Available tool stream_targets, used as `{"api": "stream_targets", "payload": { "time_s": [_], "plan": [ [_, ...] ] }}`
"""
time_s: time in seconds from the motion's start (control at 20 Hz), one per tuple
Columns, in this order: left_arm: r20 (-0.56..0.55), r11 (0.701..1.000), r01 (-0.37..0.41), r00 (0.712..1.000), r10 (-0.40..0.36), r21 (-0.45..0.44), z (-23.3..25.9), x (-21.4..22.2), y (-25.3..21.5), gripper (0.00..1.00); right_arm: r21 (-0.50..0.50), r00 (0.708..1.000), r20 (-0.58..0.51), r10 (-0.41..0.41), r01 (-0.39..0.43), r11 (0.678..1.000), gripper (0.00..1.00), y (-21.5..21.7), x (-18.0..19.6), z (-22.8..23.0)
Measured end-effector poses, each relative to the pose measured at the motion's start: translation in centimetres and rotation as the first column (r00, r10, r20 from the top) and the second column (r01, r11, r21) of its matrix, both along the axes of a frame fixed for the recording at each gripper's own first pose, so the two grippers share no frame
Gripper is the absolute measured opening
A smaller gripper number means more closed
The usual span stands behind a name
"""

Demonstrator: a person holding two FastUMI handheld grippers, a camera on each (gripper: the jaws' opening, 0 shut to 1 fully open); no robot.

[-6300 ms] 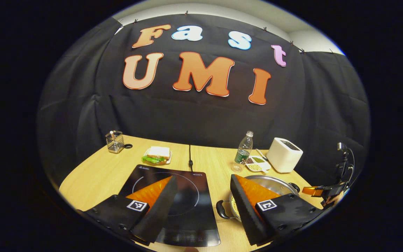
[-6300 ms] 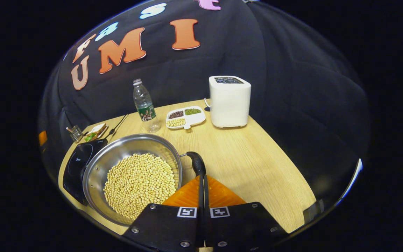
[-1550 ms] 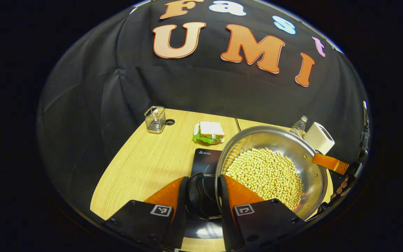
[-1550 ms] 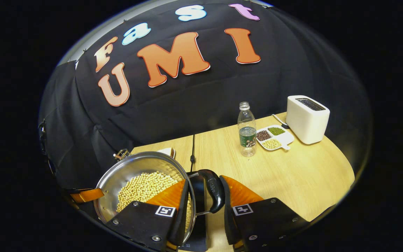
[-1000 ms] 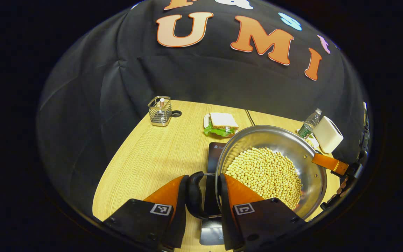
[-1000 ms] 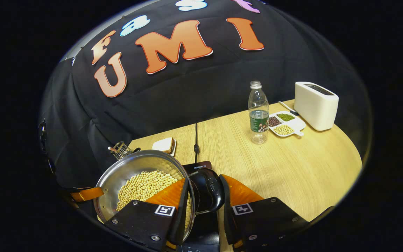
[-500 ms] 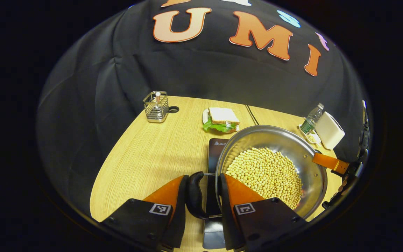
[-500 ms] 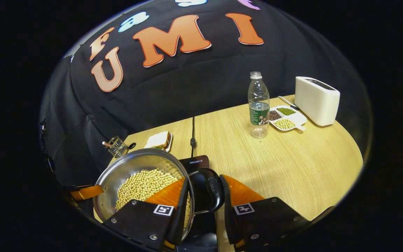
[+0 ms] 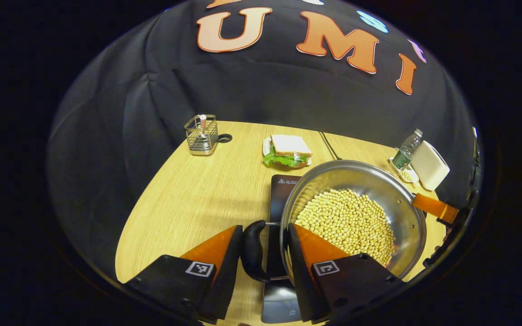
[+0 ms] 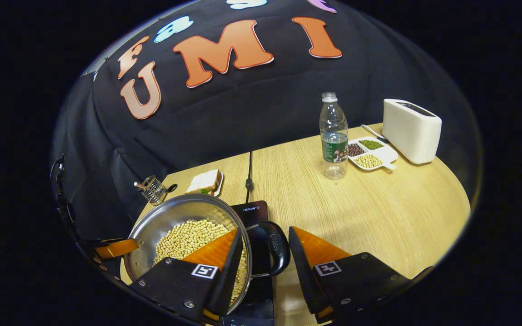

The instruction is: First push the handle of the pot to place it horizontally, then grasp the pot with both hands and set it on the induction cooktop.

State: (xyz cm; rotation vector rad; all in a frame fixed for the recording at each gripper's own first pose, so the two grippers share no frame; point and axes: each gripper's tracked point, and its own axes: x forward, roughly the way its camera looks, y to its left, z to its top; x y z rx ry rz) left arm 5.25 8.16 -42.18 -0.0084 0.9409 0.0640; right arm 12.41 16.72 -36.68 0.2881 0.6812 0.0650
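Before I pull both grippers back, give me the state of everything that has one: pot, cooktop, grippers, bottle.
Pot: upright, holding beans, over the cooktop.
Induction cooktop: flat on the table, mostly covered by the pot.
Left gripper: looks open, straddling one pot handle.
Right gripper: open, with a gap beside the other pot handle.
Bottle: upright, partly full.

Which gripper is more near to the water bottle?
Right. The right gripper straddles the pot's handle on the side toward the water bottle; the left gripper straddles the opposite handle.
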Motion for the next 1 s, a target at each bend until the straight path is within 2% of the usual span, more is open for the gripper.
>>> {"api": "stream_targets", "payload": {
  "time_s": [0.05, 0.1, 0.15, 0.2, 0.4, 0.55, 0.75, 0.95, 1.0],
  "plan": [
    [0.017, 1.0, -0.006, 1.0, 0.005, 0.017, 0.8, 0.2, 0.0, 0.62, -0.009, 1.0, 0.016, 0.006, -0.006, 1.0, 0.72, -0.4, -0.2, 0.7],
    [0.051, 1.0, -0.01, 0.999, 0.009, 0.023, 1.8, 0.4, -0.2, 0.72, -0.026, 0.999, 0.037, 0.01, -0.009, 1.0, 0.78, -1.0, -0.3, 1.7],
    [0.098, 0.998, -0.029, 0.995, 0.024, 0.049, 3.2, 0.9, -0.2, 0.89, -0.043, 0.998, 0.063, 0.013, -0.011, 0.999, 0.88, -1.7, -0.4, 3.0],
    [0.149, 0.997, -0.045, 0.988, 0.035, 0.063, 5.3, 1.4, -0.2, 0.98, -0.058, 0.995, 0.095, 0.015, -0.009, 0.998, 0.92, -2.5, -0.6, 4.5],
    [0.344, 0.997, -0.044, 0.939, 0.017, 0.07, 13.5, 2.3, -3.4, 0.98, -0.131, 0.97, 0.239, 0.038, -0.006, 0.991, 0.95, -6.1, -1.6, 11.1],
    [0.466, 0.996, -0.031, 0.885, -0.013, 0.085, 19.7, 2.2, -6.5, 0.98, -0.165, 0.94, 0.336, 0.059, -0.003, 0.986, 0.95, -8.5, -3.1, 16.6],
    [0.584, 0.999, 0.028, 0.811, -0.048, 0.043, 26.8, 1.1, -11.2, 0.98, -0.2, 0.892, 0.45, 0.055, 0.04, 0.979, 0.95, -12.0, -5.7, 23.4],
    [0.696, 0.996, 0.072, 0.713, -0.082, 0.044, 35.1, -0.3, -13.8, 0.98, -0.202, 0.83, 0.557, 0.025, 0.106, 0.974, 0.95, -14.5, -9.4, 29.1],
    [0.721, 0.995, 0.085, 0.687, -0.091, 0.045, 36.9, -0.8, -14.4, 0.98, -0.197, 0.817, 0.576, 0.02, 0.116, 0.973, 0.95, -14.9, -9.3, 30.2]
  ]
}}
